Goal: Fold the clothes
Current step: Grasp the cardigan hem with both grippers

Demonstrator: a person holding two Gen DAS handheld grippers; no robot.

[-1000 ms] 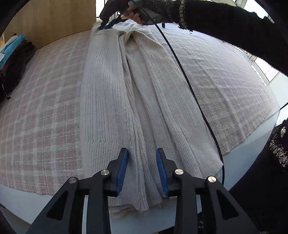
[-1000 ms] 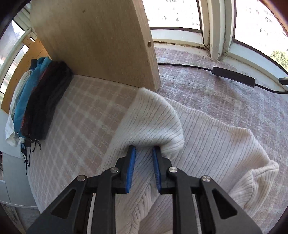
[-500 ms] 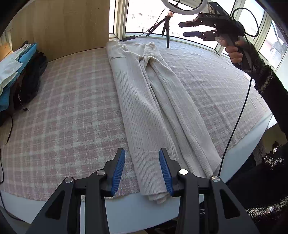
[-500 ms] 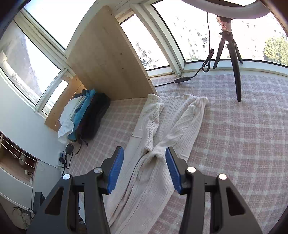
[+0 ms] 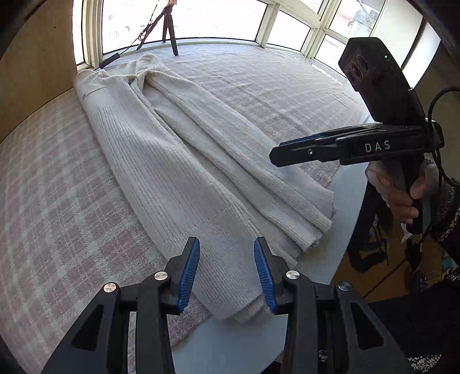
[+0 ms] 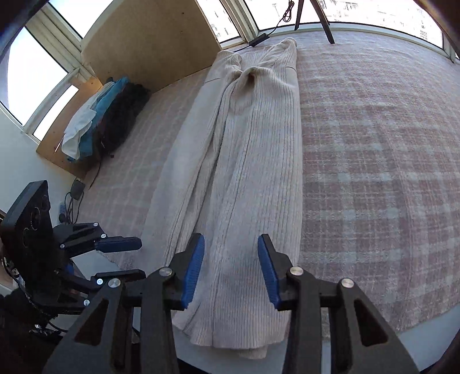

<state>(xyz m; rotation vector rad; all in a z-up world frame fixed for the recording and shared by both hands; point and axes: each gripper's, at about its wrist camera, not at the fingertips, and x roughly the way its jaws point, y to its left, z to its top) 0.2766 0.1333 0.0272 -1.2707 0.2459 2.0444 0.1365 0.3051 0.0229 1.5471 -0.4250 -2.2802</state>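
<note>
place: home sunroom | cues: bay windows (image 5: 290,26); clothes pile (image 6: 97,120); plaid cover (image 6: 373,161)

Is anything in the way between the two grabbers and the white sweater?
Nothing visible is. The left gripper and the right gripper both hang open over the near end of the sweater, with only air between.
</note>
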